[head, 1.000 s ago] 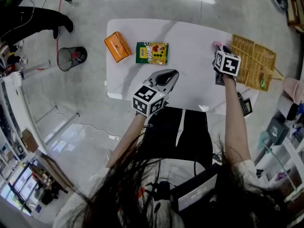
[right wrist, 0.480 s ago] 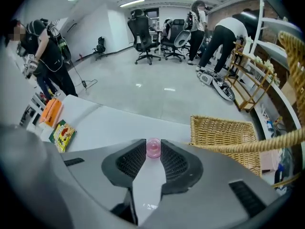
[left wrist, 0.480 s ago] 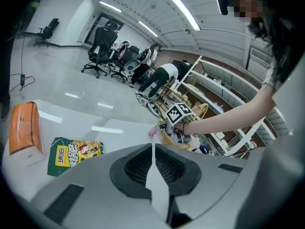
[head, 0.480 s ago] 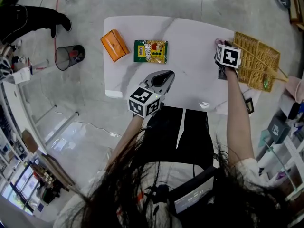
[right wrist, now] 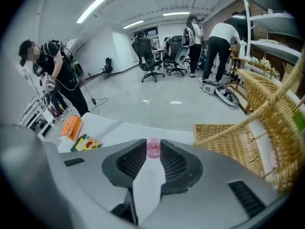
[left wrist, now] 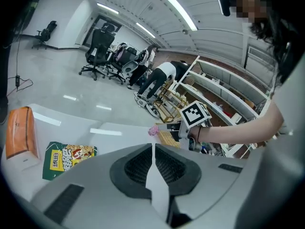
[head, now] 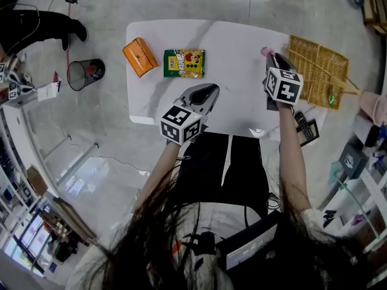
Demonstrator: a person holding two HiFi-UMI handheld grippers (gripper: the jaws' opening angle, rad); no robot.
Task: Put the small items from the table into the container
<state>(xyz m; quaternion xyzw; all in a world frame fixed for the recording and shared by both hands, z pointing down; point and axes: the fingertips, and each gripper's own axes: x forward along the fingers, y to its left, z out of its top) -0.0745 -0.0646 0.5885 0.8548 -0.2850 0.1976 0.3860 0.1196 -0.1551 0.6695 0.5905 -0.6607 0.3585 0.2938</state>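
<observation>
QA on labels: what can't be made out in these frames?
- Pink item: kind unclear; right gripper view, tiny between the right gripper's closing jaws.
- Green thing in basket: head view, too small.
- Basket's right end: right gripper view, cut by the edge.

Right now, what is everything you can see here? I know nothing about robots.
table: one, white, centre of the head view
pouch: one, orange, far left corner of the table
snack packet: one, green and yellow, just right of the pouch
wicker basket: one, tan, at the table's right end
small green thing: one, green, inside the basket
waste bin: one, black mesh, on the floor left of the table
pink round item: one, pink, between the right gripper's jaws
left gripper: one, grey, jaws together and empty, over the table's near side
right gripper: one, grey, jaws closing on the pink round item, beside the basket
</observation>
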